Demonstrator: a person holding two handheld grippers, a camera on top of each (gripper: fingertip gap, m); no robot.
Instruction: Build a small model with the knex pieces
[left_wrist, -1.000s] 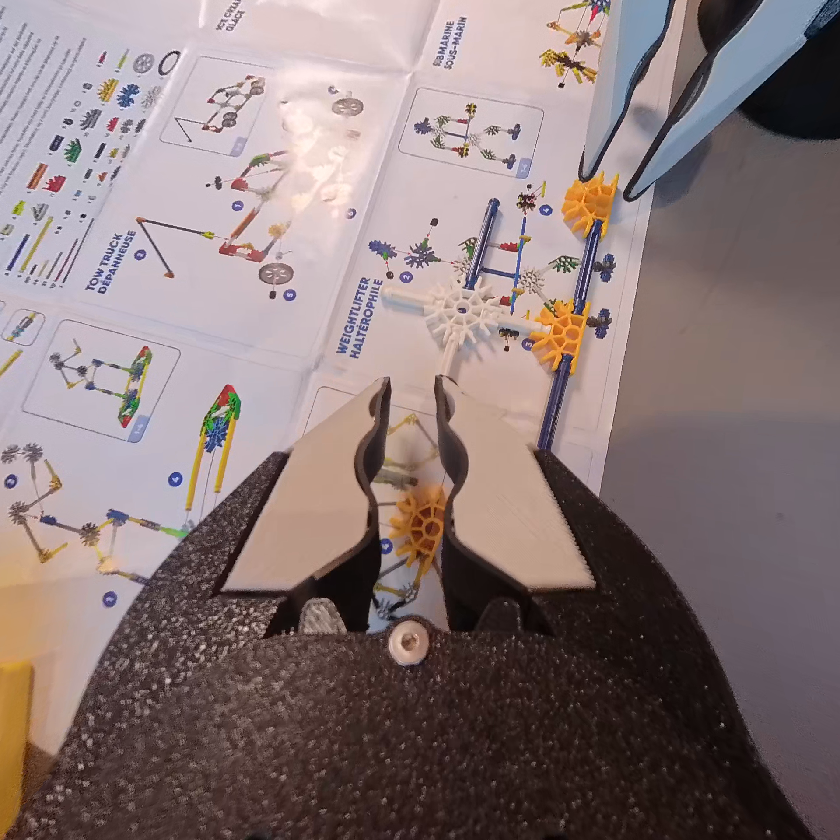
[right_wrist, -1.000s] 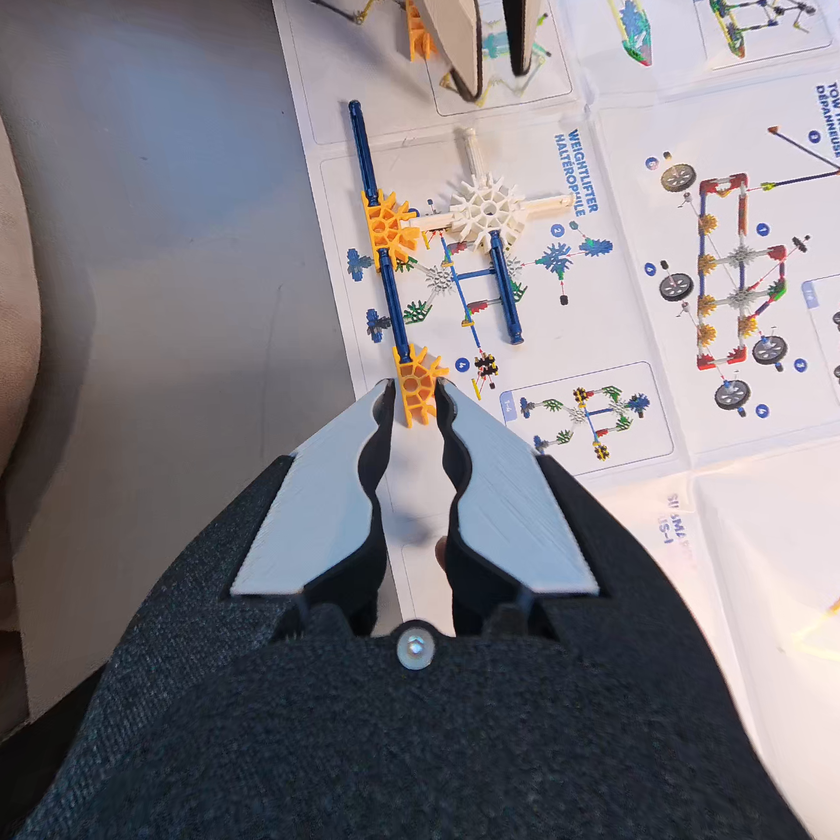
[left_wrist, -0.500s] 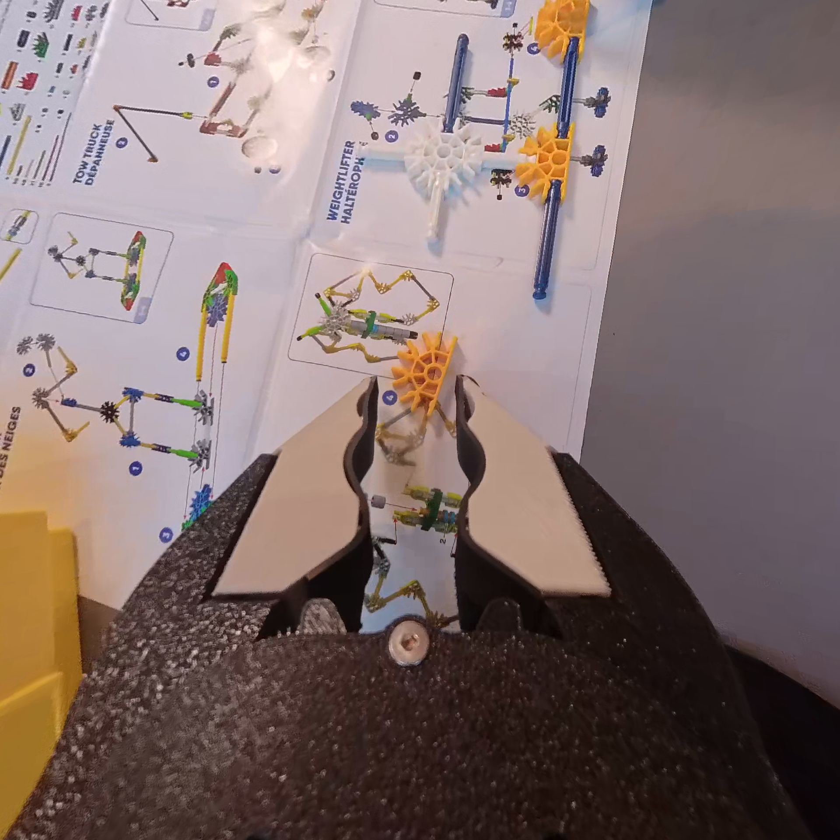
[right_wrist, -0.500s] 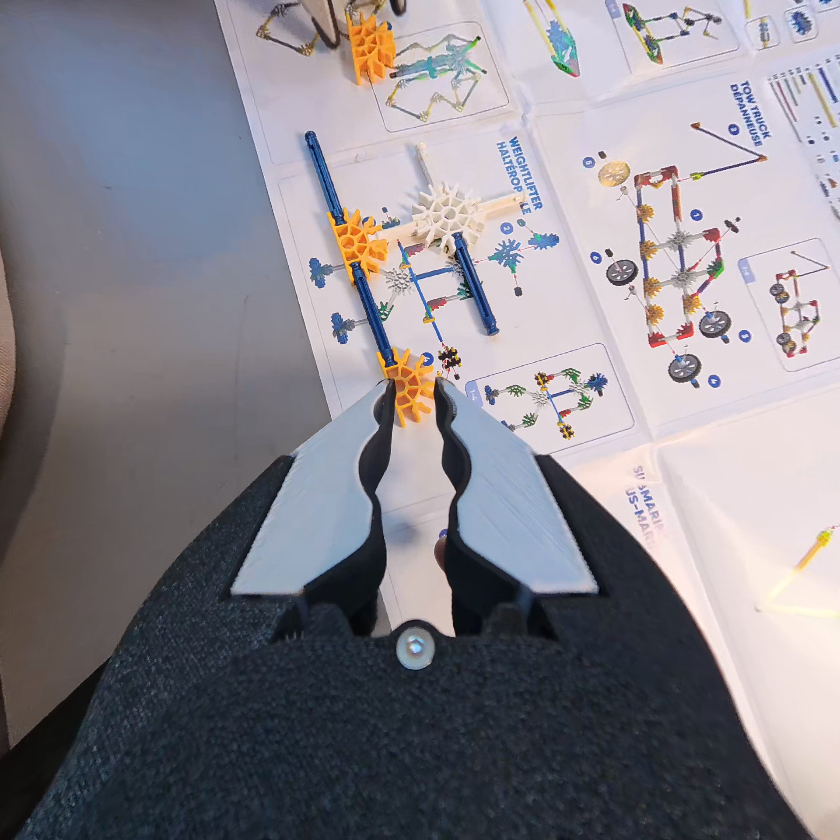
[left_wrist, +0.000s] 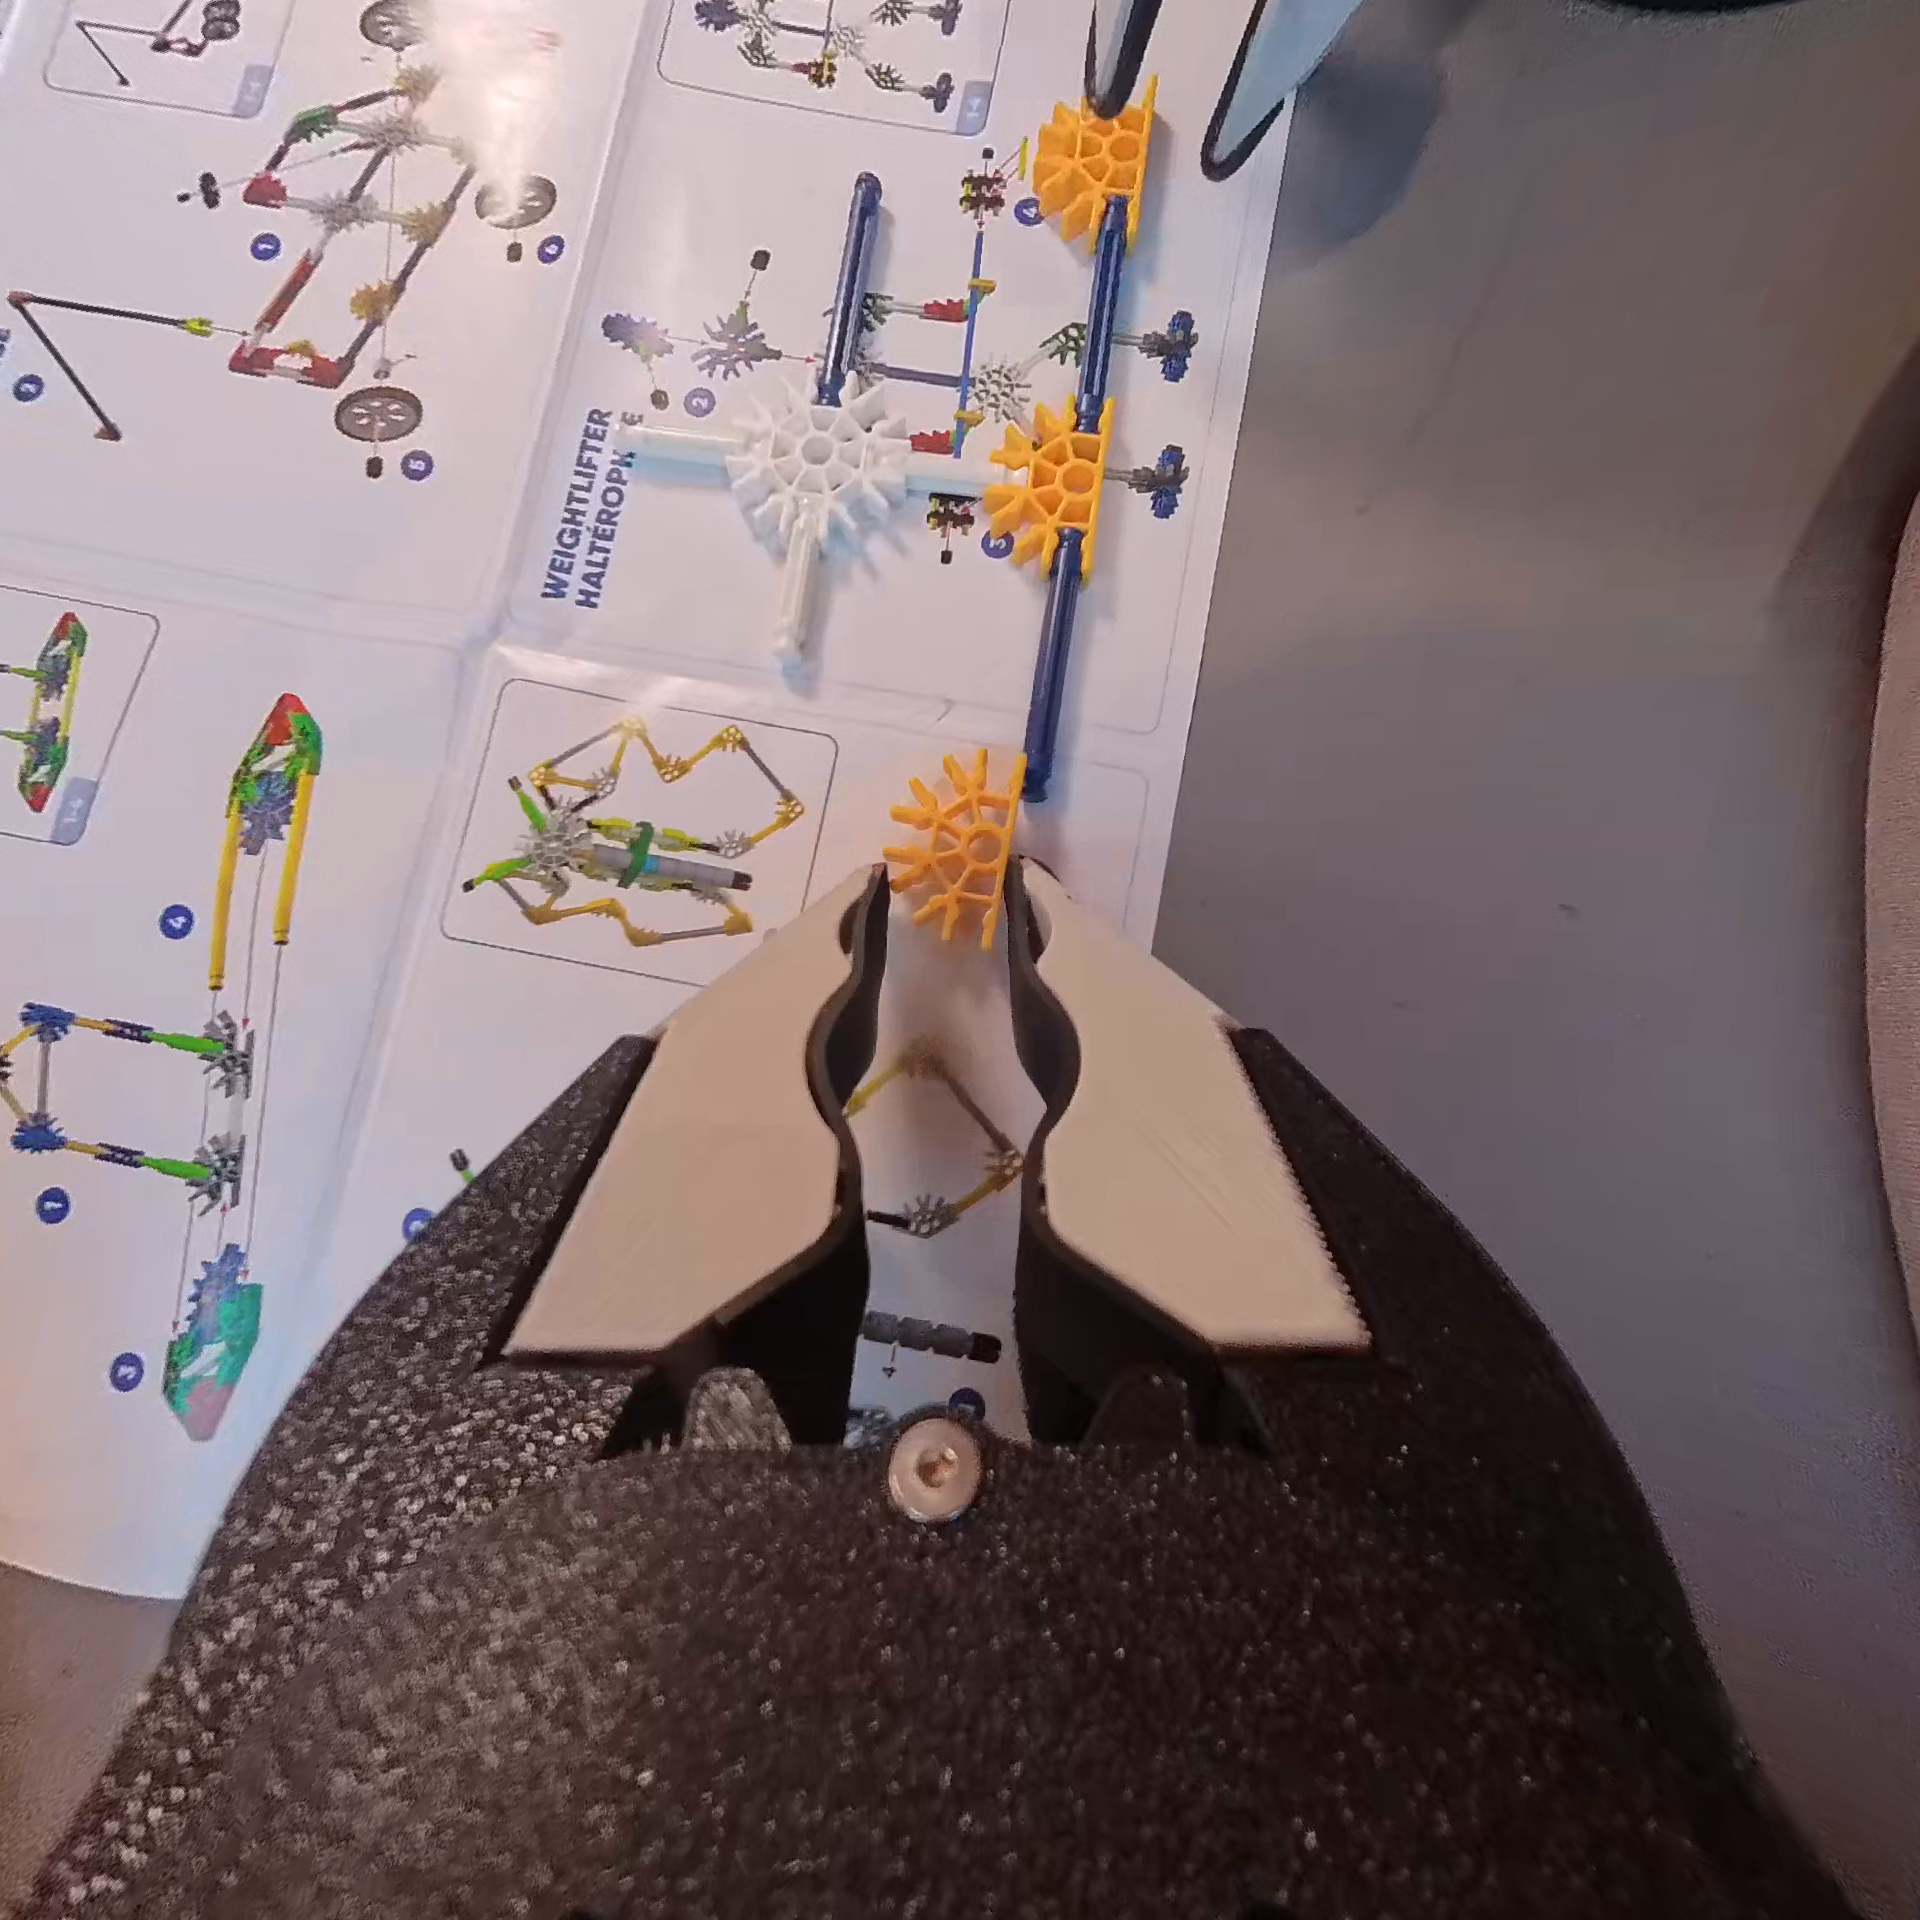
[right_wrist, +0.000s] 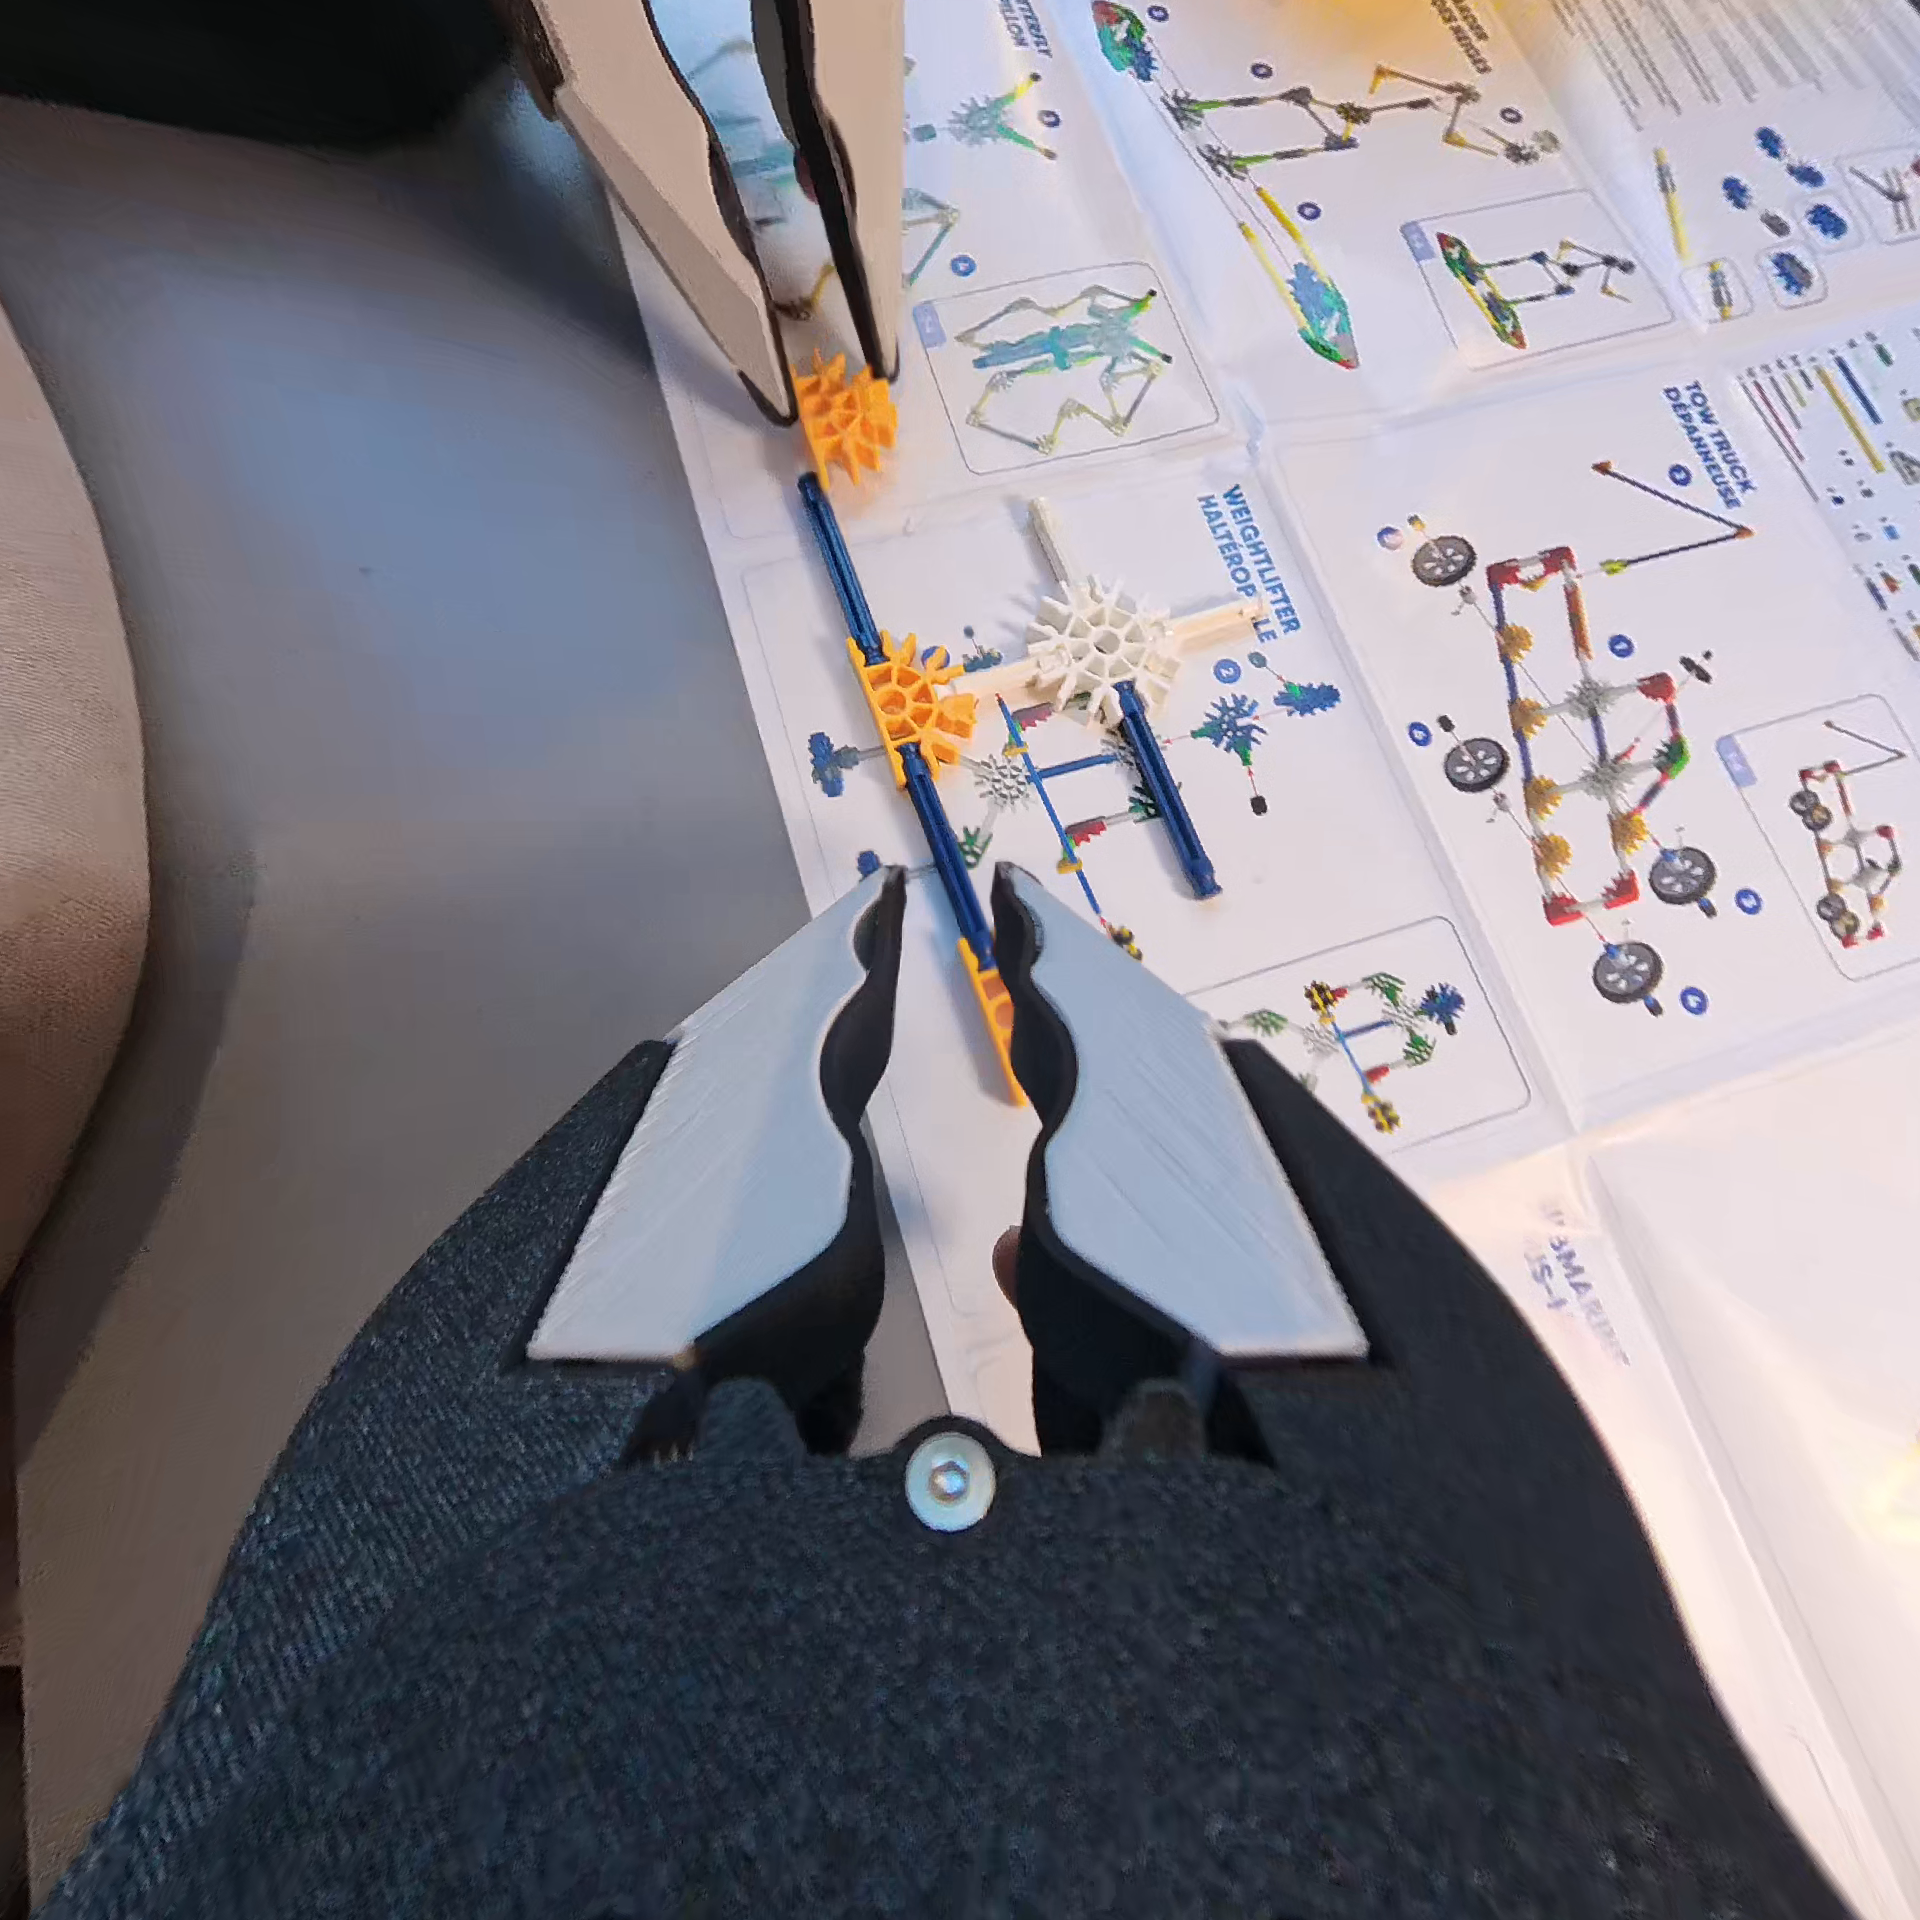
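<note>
My left gripper (left_wrist: 945, 878) is shut on an orange half-round connector (left_wrist: 956, 852), held just short of the free end of a blue rod (left_wrist: 1055, 665). That rod carries two more orange connectors, a middle one (left_wrist: 1049, 483) and an end one (left_wrist: 1096, 171), and joins a white snowflake connector (left_wrist: 821, 457) with white rods. My right gripper (right_wrist: 948, 883) is open and straddles the rod (right_wrist: 940, 831). The end connector (right_wrist: 992, 1018) sits edge-on against its right finger, with a gap to the left finger. The left gripper (right_wrist: 831, 384) and its connector (right_wrist: 847, 426) show at the top of the right wrist view.
The parts lie on a large white instruction sheet (left_wrist: 312, 623) printed with coloured model pictures, near its edge. A grey tabletop (left_wrist: 1507, 727) lies beside it. A beige rounded surface (right_wrist: 52, 831) borders the grey area. A second blue rod (right_wrist: 1164, 800) hangs off the white connector. Left tips to right tips: about 15 cm.
My left gripper has carried the orange connector up to the blue rod's free end. My right gripper has slid forward, so the end connector now lies between its fingers rather than at the tips.
</note>
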